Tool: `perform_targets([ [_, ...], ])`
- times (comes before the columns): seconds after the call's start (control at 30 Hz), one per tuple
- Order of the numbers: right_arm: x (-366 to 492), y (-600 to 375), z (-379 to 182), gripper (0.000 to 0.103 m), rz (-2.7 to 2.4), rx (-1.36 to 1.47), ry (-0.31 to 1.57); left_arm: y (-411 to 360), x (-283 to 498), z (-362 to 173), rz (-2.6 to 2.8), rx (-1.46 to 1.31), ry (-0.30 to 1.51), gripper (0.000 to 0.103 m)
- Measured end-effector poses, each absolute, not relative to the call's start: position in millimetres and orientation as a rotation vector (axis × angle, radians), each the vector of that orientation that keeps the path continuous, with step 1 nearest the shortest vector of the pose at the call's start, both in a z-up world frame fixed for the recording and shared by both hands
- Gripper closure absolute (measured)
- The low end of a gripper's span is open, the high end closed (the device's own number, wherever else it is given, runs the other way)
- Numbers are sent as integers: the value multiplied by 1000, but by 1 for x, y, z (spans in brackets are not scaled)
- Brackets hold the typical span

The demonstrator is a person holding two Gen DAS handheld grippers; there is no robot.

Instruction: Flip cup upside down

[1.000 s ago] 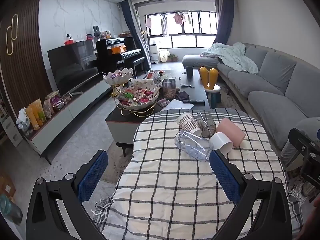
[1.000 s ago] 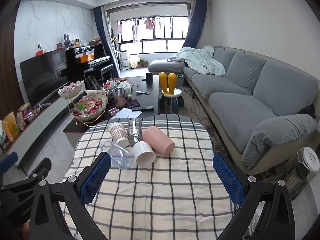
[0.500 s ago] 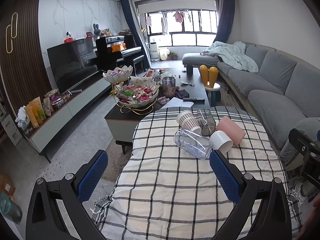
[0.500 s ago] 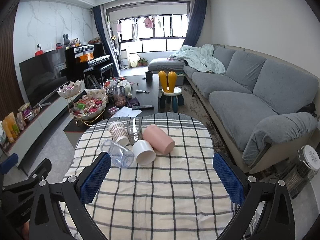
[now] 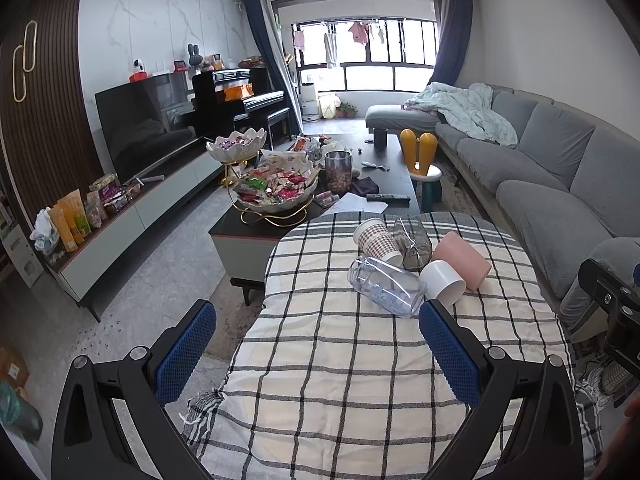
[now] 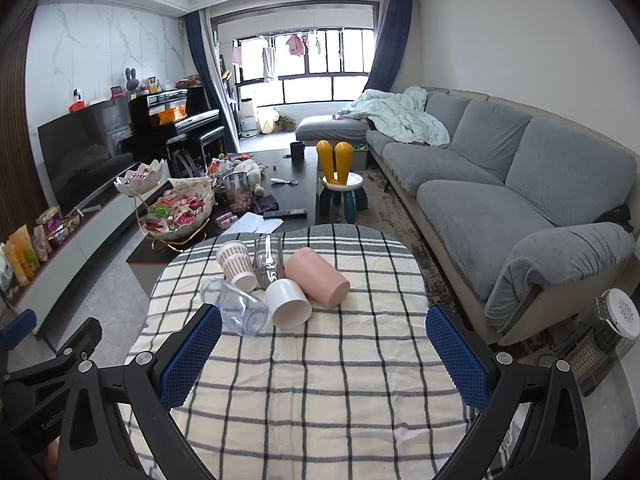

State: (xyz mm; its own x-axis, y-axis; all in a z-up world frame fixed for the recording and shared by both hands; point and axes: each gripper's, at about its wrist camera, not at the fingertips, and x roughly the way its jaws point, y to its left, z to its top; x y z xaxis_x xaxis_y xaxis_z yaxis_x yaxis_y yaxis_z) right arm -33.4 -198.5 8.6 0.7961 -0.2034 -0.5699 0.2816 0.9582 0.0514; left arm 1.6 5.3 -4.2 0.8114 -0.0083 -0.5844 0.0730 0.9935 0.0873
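Observation:
Several cups lie on their sides in a cluster on the checked tablecloth: a clear plastic cup, a white cup, a pink cup, a patterned paper cup and a glass tumbler. My left gripper is open and empty, short of the clear cup. My right gripper is open and empty, short of the white cup.
A dark coffee table with candy bowls stands beyond the cloth-covered table. A grey sofa runs along the right. A TV unit lines the left wall. A small heater stands on the floor at right.
Both grippers have pulled back and up slightly, so the cups sit a little farther off. Nothing on the table has moved.

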Motion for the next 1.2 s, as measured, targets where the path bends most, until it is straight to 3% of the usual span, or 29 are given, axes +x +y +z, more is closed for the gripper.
perform_targets([
  [1.2, -33, -199, 6, 0, -260, 142, 603, 6, 1, -7, -44, 102, 630, 0],
])
